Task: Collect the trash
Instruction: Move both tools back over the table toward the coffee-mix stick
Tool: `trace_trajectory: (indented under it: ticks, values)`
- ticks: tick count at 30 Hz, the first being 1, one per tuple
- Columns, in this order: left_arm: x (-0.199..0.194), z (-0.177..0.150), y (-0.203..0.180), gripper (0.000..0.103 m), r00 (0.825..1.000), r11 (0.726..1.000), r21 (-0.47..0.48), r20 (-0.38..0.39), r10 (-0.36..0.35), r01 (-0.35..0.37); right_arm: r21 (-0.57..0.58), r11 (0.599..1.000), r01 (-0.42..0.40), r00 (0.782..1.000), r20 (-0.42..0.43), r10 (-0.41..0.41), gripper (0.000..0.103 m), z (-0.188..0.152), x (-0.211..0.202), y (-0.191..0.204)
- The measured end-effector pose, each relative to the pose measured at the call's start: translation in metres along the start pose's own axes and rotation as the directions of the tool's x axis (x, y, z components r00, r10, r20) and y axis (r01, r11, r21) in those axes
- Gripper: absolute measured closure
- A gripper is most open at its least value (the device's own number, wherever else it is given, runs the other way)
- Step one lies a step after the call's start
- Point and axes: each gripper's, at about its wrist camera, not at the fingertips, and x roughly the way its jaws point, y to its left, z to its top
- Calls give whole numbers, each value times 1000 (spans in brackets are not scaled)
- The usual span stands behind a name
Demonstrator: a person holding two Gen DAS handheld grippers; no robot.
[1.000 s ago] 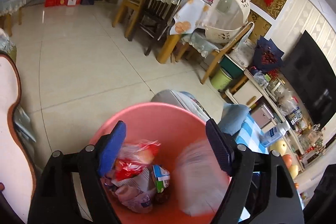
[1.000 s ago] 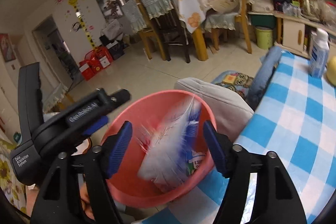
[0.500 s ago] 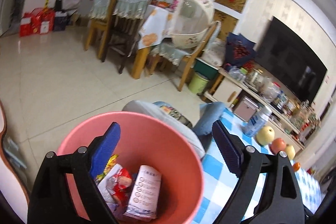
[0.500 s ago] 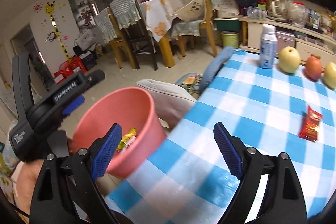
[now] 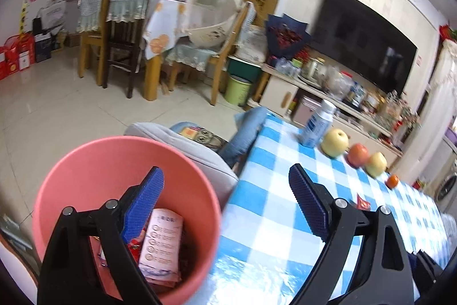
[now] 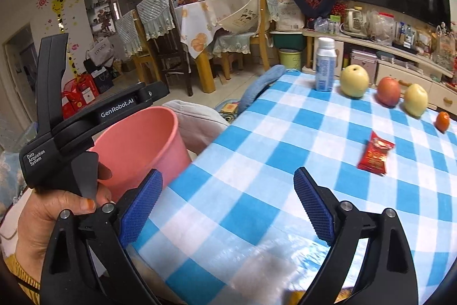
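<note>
The checked tablecloth (image 6: 257,162) spreads ahead of me, bare around the one piece of trash left on it. The pink bin (image 5: 85,162) sits off the table's near-left edge, already holding wrappers. My right gripper (image 6: 228,207) is empty, its jaws opening wide; my left gripper (image 5: 225,205), also wide and empty, hangs over the bin's rim. The red snack packet (image 6: 374,153) lies ahead and right of my right claw, long axis running away from me, nearer that hand.
</note>
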Motion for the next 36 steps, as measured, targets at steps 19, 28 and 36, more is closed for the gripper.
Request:
trace_trajectory:
  ticks: [19, 28, 36]
  values:
    - [-12, -44, -97, 13, 976, 947, 251, -126, -175, 202, 103, 989, 105, 992, 59, -111, 9, -27, -74, -59]
    - [-23, -64, -130, 13, 967, 913, 326, -148, -207, 246, 159, 977, 145, 986, 56, -155, 9, -40, -100, -88]
    - [-38, -91, -162, 13, 954, 850, 436, -182, -238, 296, 198, 966, 166, 981, 63, -182, 9, -54, -124, -109]
